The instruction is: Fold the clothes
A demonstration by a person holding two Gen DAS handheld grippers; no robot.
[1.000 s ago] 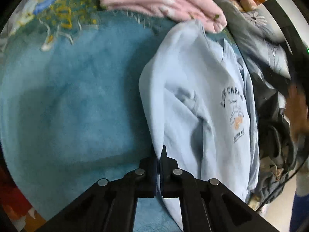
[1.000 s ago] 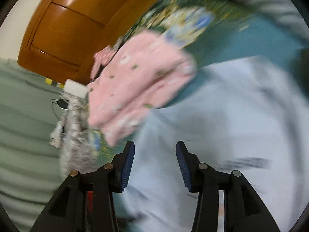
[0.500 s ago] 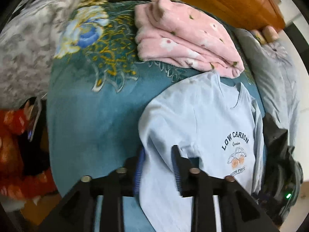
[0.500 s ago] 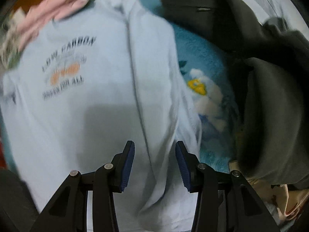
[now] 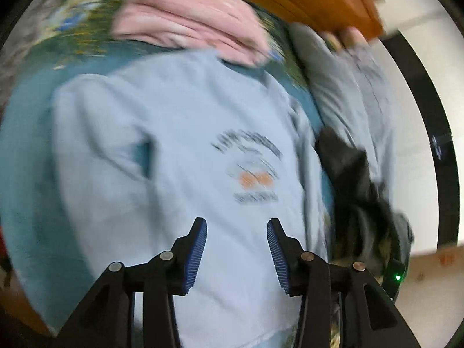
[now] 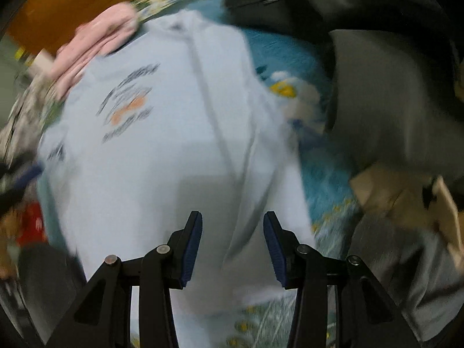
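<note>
Left tool released, jaws apart, hovering over pale blue shirt. Right tool also released, nothing gripped. Shirt spread flat on teal bedspread ahead of both tools; pink clothes beyond collar. Frames blurred.

Soft indoor light, heavy motion blur, dark fisheye rims
</note>
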